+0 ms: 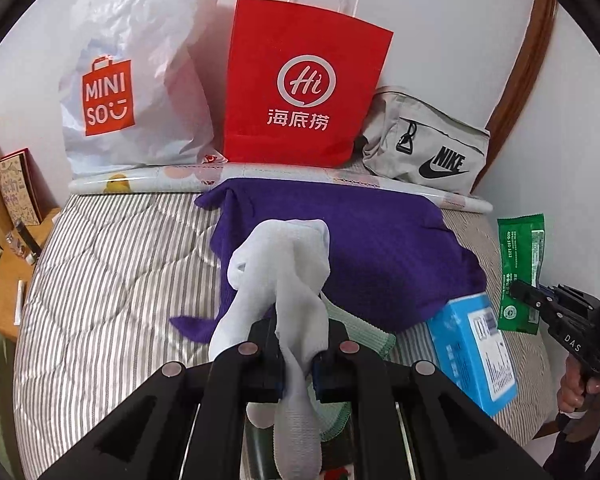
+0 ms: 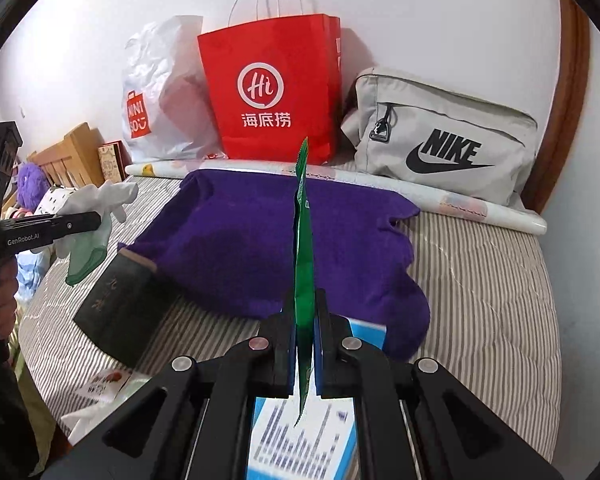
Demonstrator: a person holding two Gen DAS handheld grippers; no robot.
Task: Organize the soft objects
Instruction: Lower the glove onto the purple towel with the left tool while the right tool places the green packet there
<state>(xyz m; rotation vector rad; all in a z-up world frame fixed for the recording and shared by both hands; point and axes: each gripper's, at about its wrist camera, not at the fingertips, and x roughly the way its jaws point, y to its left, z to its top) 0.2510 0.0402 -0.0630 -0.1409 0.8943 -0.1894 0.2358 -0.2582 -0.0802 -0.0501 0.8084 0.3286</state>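
My left gripper [image 1: 298,340] is shut on a white sock [image 1: 284,264], whose ends hang above and below the jaws. A pale green-hemmed cloth [image 1: 364,332] is bunched beside it in the same grip. Both hang over a purple cloth [image 1: 380,248] spread on the striped bed. In the right wrist view the left gripper [image 2: 96,220] is at the left edge, with the white sock [image 2: 116,196] and the green cloth [image 2: 88,252] dangling from it. My right gripper [image 2: 304,320] is shut on a green packet [image 2: 304,240], seen edge-on and upright. A blue box [image 2: 300,440] lies below it.
A white Miniso bag [image 1: 132,80], a red paper bag [image 1: 300,88] and a grey Nike pouch [image 1: 428,144] stand along the wall behind a paper roll [image 1: 260,174]. A dark box [image 2: 116,304] lies on the bed's left part. A wooden side table [image 1: 4,280] is at the left.
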